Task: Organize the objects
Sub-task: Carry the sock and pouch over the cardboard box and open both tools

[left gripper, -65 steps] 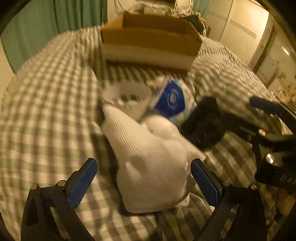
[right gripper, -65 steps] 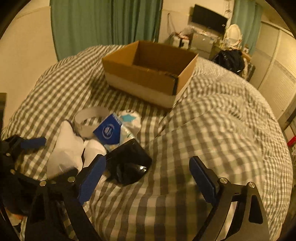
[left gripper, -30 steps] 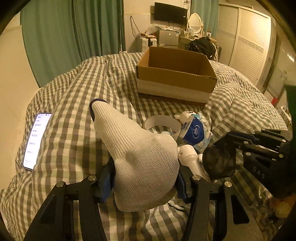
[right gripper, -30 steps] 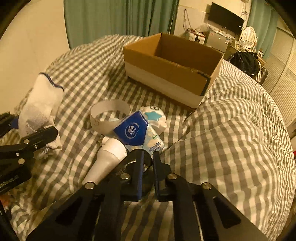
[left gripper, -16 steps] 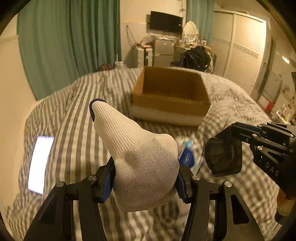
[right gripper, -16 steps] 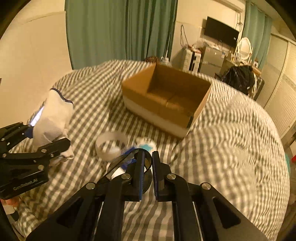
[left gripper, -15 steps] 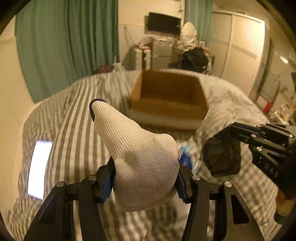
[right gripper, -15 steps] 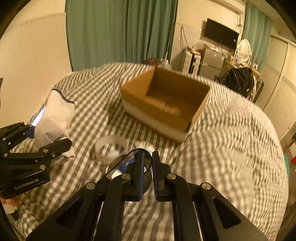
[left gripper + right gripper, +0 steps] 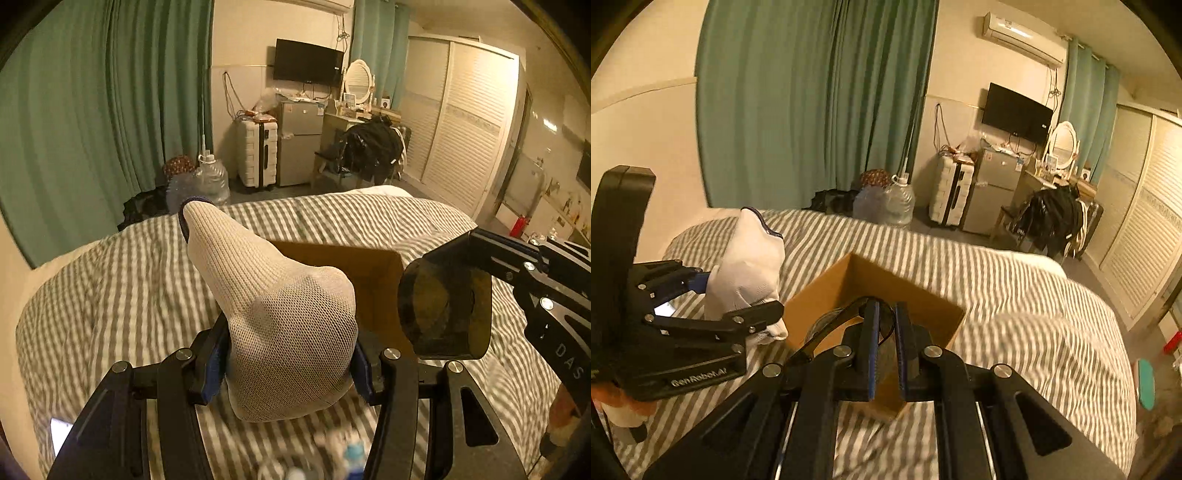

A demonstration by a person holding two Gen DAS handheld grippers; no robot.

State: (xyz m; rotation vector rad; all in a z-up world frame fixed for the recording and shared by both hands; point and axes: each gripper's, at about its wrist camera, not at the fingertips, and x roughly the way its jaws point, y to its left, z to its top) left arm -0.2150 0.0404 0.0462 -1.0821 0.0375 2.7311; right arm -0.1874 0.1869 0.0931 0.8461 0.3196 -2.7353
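bed with grey-and-white checked duvet (image 9: 1015,291) | open brown cardboard box (image 9: 886,284) resting on it | left hand-held gripper (image 9: 288,363) pinching white knitted sock (image 9: 280,314) beside box | right hand-held gripper (image 9: 884,350) clamping dark translucent roll (image 9: 445,306) above box | advice: centre each over opening, then release low.

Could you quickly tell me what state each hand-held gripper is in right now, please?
Left hand-held gripper: closed on the white sock.
Right hand-held gripper: closed on a dark translucent object; what it is cannot be told.
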